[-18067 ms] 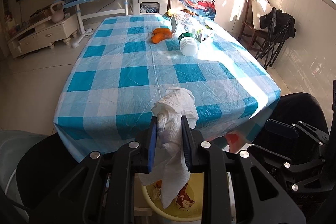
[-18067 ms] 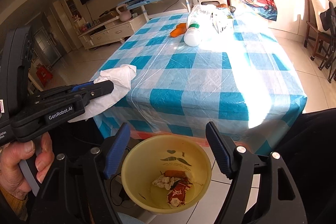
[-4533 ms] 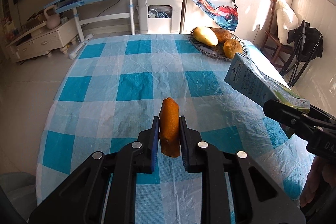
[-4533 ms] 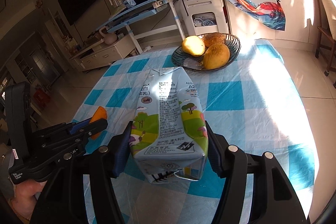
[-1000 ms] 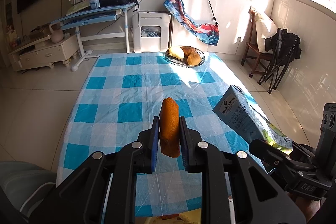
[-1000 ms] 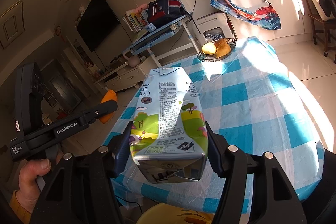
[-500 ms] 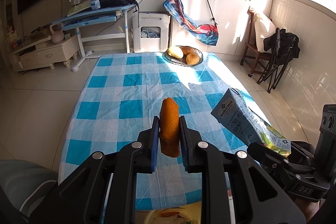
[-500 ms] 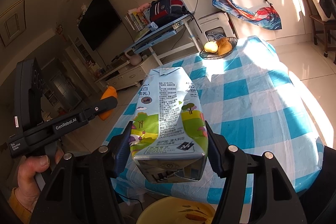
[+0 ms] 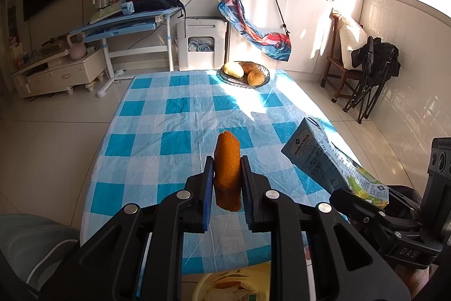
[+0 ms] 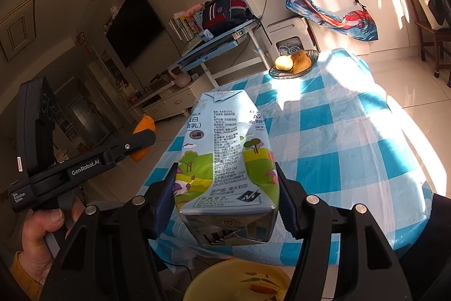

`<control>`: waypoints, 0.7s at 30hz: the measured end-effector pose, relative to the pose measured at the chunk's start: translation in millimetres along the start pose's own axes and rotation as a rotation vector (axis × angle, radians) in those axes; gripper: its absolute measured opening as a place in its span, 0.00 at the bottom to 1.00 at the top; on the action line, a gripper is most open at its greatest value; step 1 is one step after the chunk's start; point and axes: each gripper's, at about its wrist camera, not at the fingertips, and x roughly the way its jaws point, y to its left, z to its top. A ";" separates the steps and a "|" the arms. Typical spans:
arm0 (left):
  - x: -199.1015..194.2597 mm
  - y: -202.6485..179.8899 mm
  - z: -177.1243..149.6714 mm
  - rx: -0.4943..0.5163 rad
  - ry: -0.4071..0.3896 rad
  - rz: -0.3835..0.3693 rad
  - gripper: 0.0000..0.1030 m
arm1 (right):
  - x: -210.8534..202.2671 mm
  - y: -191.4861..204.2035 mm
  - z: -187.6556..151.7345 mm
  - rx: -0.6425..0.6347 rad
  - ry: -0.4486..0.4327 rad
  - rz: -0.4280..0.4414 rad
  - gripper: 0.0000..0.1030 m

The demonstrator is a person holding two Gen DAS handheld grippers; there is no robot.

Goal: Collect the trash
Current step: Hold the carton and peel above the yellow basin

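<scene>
My left gripper (image 9: pixel 225 174) is shut on an orange peel (image 9: pixel 227 171), held upright above the near end of the blue-checked table (image 9: pixel 174 114). The peel (image 10: pixel 143 129) also shows in the right wrist view, past the left gripper's fingers. My right gripper (image 10: pixel 225 188) is shut on a blue milk carton (image 10: pixel 225 148), its base toward the camera; the carton (image 9: pixel 327 162) appears tilted at the right of the left wrist view. A yellow trash bucket (image 10: pixel 239 281) sits low under both grippers; the bucket's rim (image 9: pixel 225 284) holds some scraps.
A dark bowl of fruit (image 9: pixel 243 74) rests at the table's far end. Beyond it are a white appliance (image 9: pixel 201 43), a blue desk (image 9: pixel 126 24) and cabinets with a hanging bag (image 9: pixel 253 30). A chair (image 9: pixel 366 64) stands at the right. A hand (image 10: pixel 42 233) grips the left handle.
Both grippers have drawn slightly back from the table, still holding their loads. More of the yellow bucket now shows at the bottom of both views.
</scene>
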 end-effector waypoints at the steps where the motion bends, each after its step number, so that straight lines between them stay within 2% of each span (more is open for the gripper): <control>1: 0.5 -0.2 0.0 -0.001 -0.001 0.000 0.18 | -0.7 0.6 -0.4 0.000 0.000 0.000 0.59; 21: -0.1 -0.2 -2.2 0.000 -0.004 0.000 0.18 | -6.5 8.1 -6.7 -0.010 0.001 -0.001 0.59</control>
